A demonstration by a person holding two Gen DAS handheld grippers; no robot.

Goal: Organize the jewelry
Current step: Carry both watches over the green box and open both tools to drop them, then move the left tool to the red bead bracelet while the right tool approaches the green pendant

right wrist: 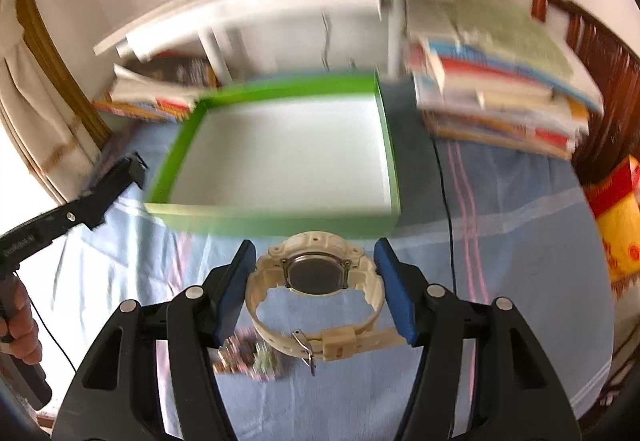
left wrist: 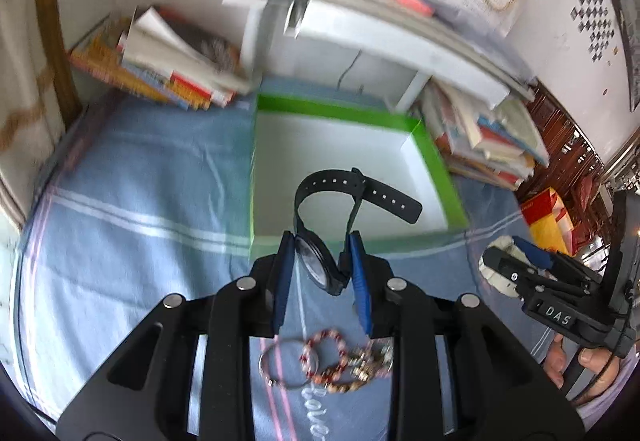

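Two watches up off the cloth, one per gripper. L gripper: jaws narrow, clamped on black watch by its case, held edge-on; strap loops out ahead at 12, tail sticking toward 2. R gripper: jaws mid-wide, pads on the sides of cream watch, dial facing cam, buckle end hanging at 6. Beaded bracelets lie in a pile on the blue cloth at 6 of L gripper, not yet picked.

Risks (judgement): black watch gripped on a thin rounded edge, so it could pivot or slip out w/ a quick swing. Cream strap is springy; pads may only squeeze the band, so the watch could pop free. Loose strap tails could snag the near wall on the way in.

Room: green box at 12 of both, white inside, nothing in it, wide open. Book stacks flank it at 10 and 2; shelf overhangs behind, limiting reach past the far wall.
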